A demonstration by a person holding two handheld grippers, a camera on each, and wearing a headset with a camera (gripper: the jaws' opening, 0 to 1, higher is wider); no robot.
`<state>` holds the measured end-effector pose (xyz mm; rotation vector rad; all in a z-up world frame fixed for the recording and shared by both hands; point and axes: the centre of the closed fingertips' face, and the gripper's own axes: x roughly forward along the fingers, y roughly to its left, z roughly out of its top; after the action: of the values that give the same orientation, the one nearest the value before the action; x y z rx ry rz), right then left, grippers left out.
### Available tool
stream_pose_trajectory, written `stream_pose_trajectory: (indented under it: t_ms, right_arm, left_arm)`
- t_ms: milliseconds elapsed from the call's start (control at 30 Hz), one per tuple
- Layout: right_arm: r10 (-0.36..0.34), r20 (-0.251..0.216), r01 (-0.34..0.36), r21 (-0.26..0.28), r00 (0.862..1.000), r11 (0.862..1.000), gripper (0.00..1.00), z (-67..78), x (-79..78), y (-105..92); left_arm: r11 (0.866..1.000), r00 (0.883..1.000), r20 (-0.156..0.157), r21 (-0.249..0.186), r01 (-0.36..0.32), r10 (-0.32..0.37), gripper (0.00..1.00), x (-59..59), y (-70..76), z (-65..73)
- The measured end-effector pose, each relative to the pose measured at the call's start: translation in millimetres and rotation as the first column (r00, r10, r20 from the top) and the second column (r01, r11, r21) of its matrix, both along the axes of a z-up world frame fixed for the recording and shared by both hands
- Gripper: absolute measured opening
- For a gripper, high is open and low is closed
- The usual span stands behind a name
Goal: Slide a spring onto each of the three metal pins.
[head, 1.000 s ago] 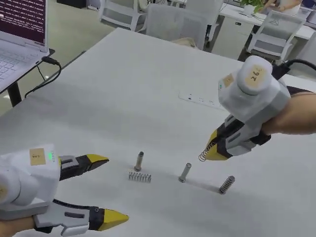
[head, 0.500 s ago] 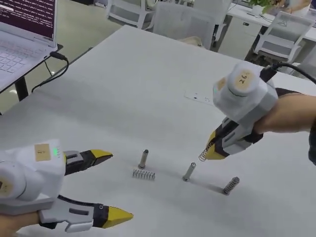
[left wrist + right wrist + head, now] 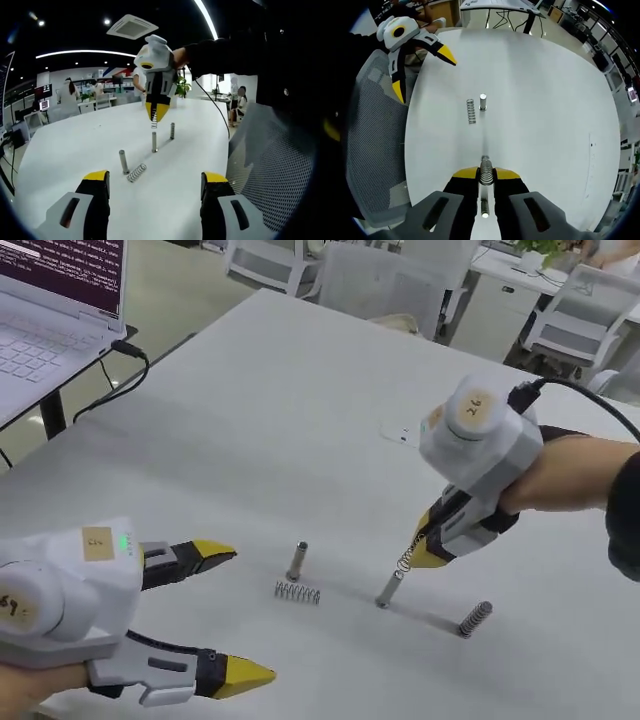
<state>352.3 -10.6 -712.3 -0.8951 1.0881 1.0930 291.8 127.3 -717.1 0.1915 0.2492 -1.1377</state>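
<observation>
One spring (image 3: 408, 553) pinched in the right tool (image 3: 426, 558) hovers above the middle pin (image 3: 387, 590); tilted, it could snag; left tool (image 3: 250, 614) gapes.

Ceiling strip lights (image 3: 85, 51) wash the white bench (image 3: 300, 390) evenly; shadows fall soft and short, fisheye edges bend.

table (image 3: 250, 420) white | pin (image 3: 297, 561) silver | spring (image 3: 297, 592) silver | left hand-held gripper (image 3: 251, 615) white-black, yellow tips
</observation>
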Motion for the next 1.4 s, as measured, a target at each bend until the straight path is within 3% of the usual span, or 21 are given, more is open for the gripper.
stream_pose_trajectory:
  t_ms: [767, 1400]
  right_arm:
    - [-0.005, -0.03, 0.004, -0.012, 1.0, 1.0, 0.08, -16.3, 5.1, -2.7]
    - [-0.026, -0.041, 0.026, -0.012, 0.999, 1.0, 0.08, -43.0, 5.8, -2.6]
  left_arm:
    - [1.0, 1.0, -0.004, 0.006, 0.003, -0.003, 0.67, 0.7, 2.0, -3.2]
    - [1.0, 1.0, -0.006, 0.01, 0.004, -0.004, 0.65, 0.9, 1.1, -3.1]
